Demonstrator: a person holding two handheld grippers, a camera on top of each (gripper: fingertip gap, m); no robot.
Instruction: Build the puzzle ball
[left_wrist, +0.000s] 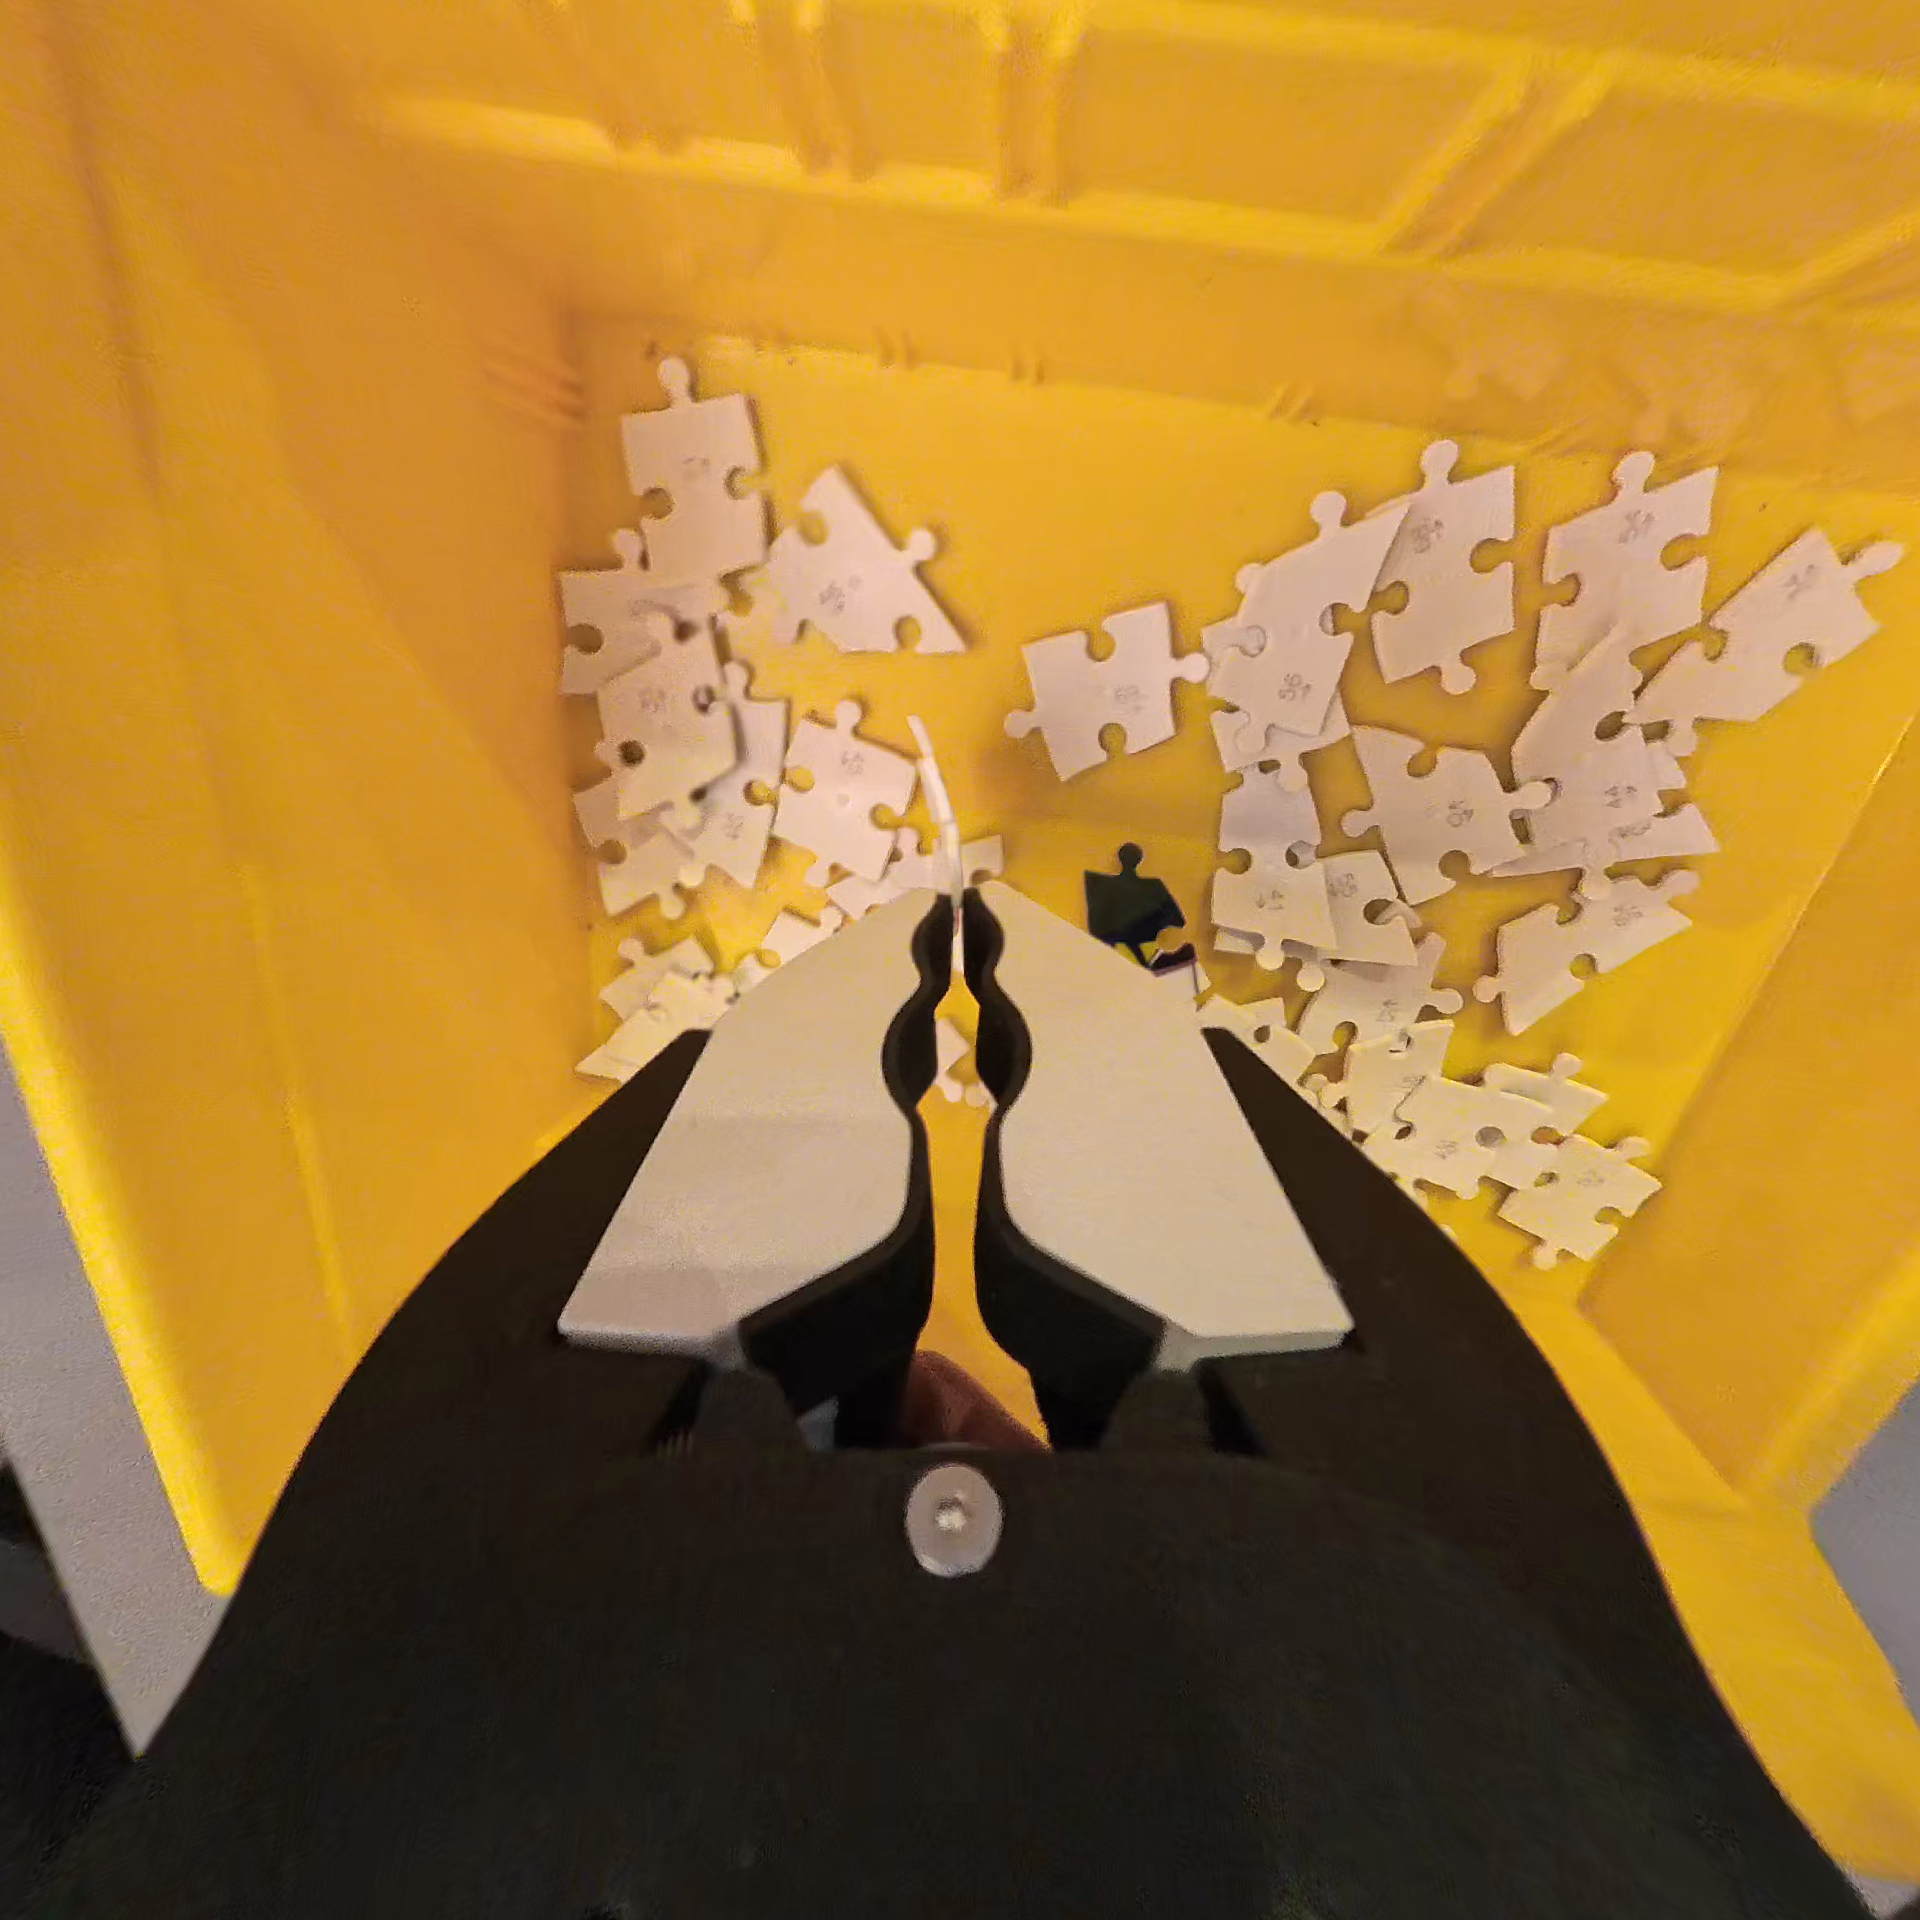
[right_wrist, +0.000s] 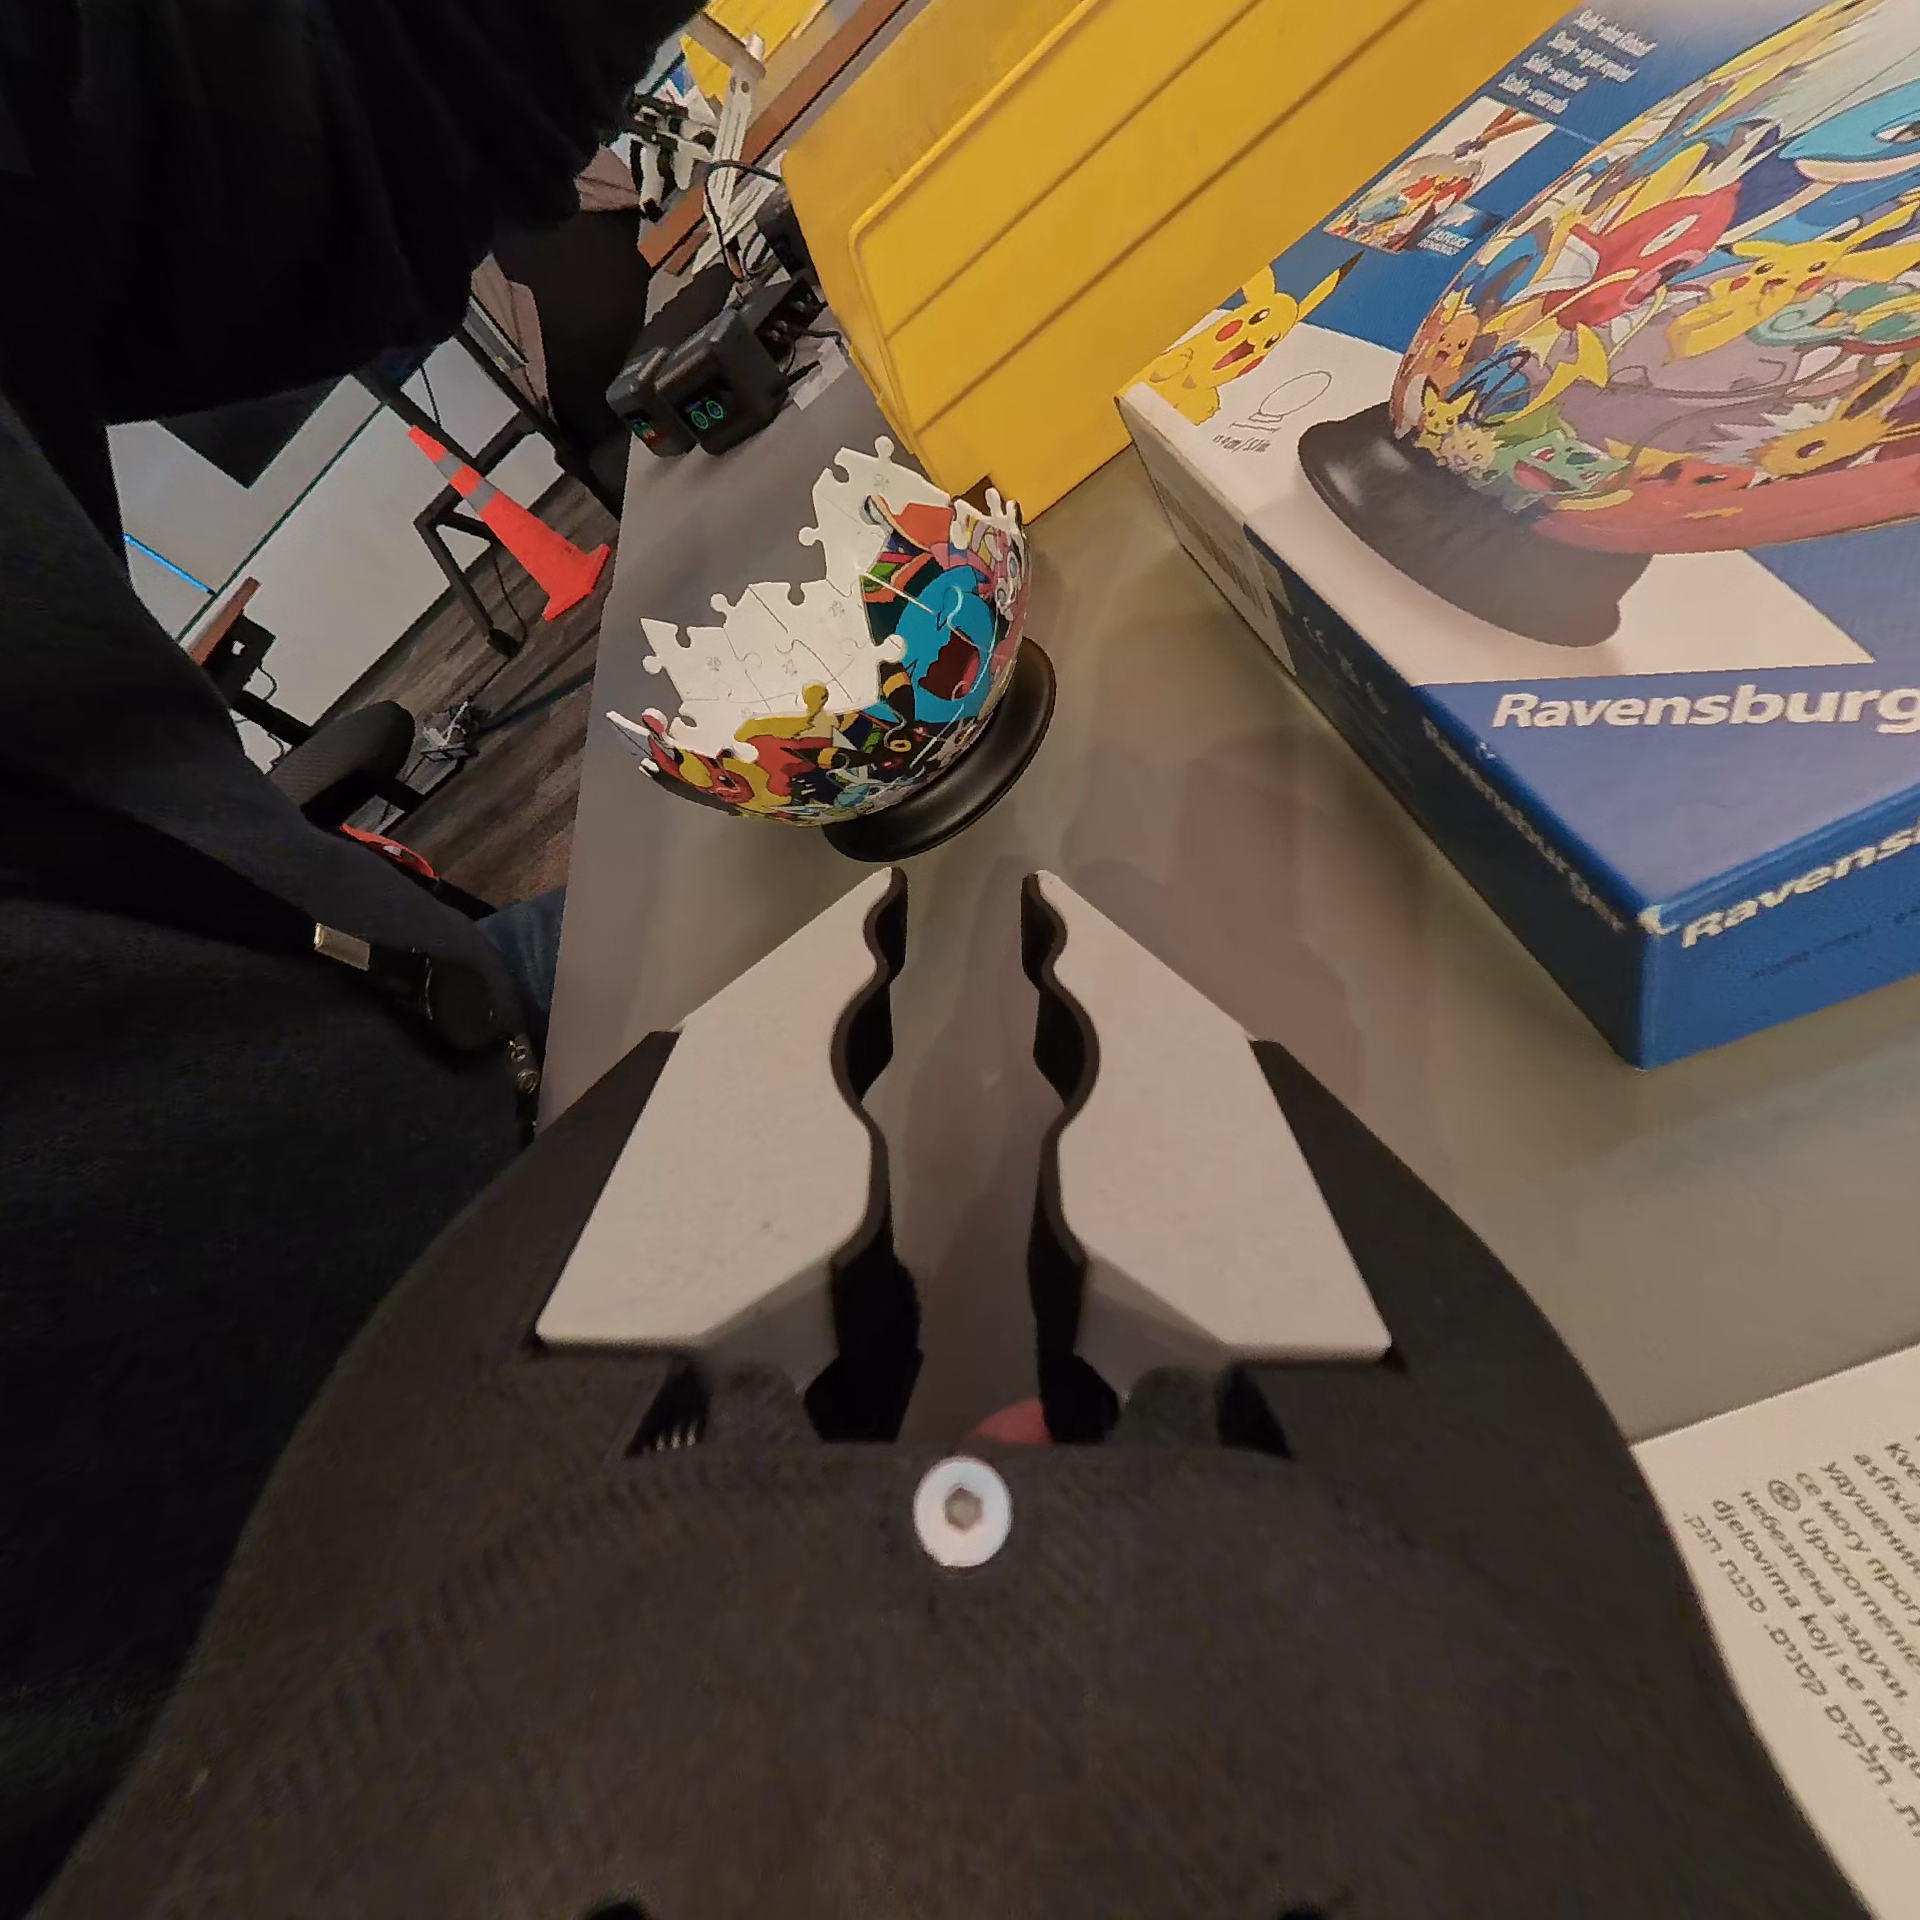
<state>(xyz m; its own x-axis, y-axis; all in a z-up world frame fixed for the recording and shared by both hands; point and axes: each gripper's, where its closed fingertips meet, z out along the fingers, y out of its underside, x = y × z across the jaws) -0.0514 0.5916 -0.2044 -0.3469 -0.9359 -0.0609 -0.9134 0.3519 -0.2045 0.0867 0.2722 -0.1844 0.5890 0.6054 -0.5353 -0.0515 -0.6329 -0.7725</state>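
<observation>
In the left wrist view my left gripper (left_wrist: 958, 902) is shut on a thin curved white puzzle piece (left_wrist: 940, 805), held edge-on above the floor of a yellow bin (left_wrist: 312, 727). Several white puzzle pieces (left_wrist: 1444, 665) lie face down on the bin floor, and one dark piece (left_wrist: 1127, 902) lies face up just right of my fingertips. In the right wrist view my right gripper (right_wrist: 963, 883) is open and empty, just short of the partly built colourful puzzle ball (right_wrist: 842, 665), which is an open bowl on a black stand (right_wrist: 956, 769) on the table.
A blue puzzle box (right_wrist: 1558, 582) lies on the table to the right of the ball. The yellow bin (right_wrist: 1091, 239) stands behind the ball. A printed leaflet (right_wrist: 1808, 1621) lies at the lower right. A person's dark clothing (right_wrist: 187, 935) fills the left side.
</observation>
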